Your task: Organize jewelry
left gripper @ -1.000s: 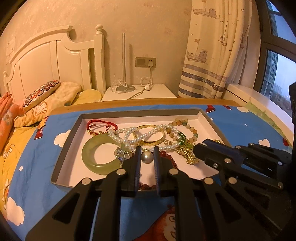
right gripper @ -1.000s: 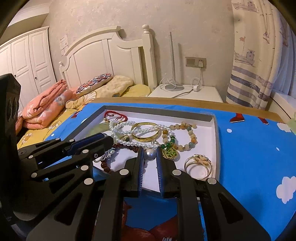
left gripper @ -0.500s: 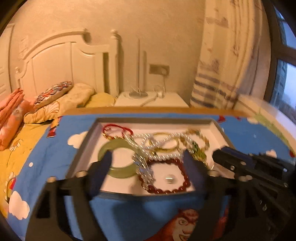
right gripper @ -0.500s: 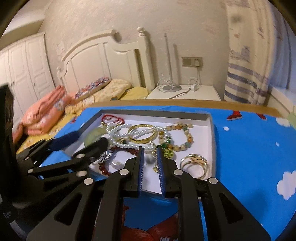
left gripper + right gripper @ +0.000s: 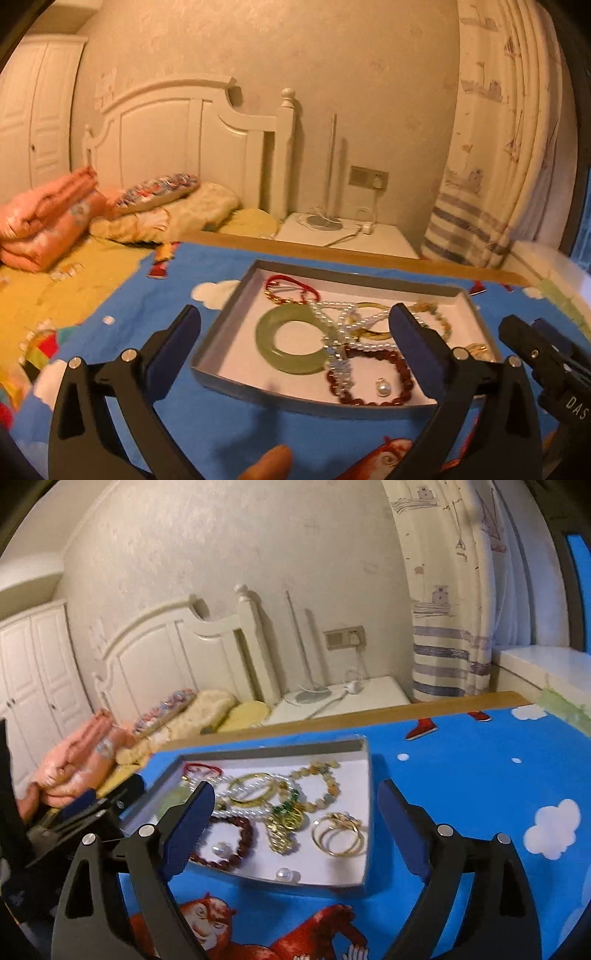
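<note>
A grey tray (image 5: 218, 345) with a white floor holds the jewelry: a green jade bangle (image 5: 291, 339), a dark red bead bracelet (image 5: 369, 376) with a loose pearl (image 5: 383, 388) inside it, a pearl strand (image 5: 347, 314), a red cord bracelet (image 5: 291, 286). The right wrist view shows the tray (image 5: 364, 849) with gold rings (image 5: 340, 834), a gold bangle (image 5: 255, 788), a green-gold pendant (image 5: 286, 818), a second pearl (image 5: 284, 875). My left gripper (image 5: 295, 345) is open and empty in front of the tray. My right gripper (image 5: 295, 816) is open and empty above the tray's near edge.
The tray lies on a blue cartoon cloth (image 5: 480, 775) over a wooden-edged table. Behind are a bed with pillows (image 5: 159, 195), folded orange blankets (image 5: 44, 221), a white nightstand (image 5: 347, 236), a curtain (image 5: 491, 166). The other gripper (image 5: 546, 362) shows at the right.
Both grippers have opened wide and pulled back from the tray. The pearls they pinched now lie loose on the tray floor, one inside the red bead bracelet, one near the front edge.
</note>
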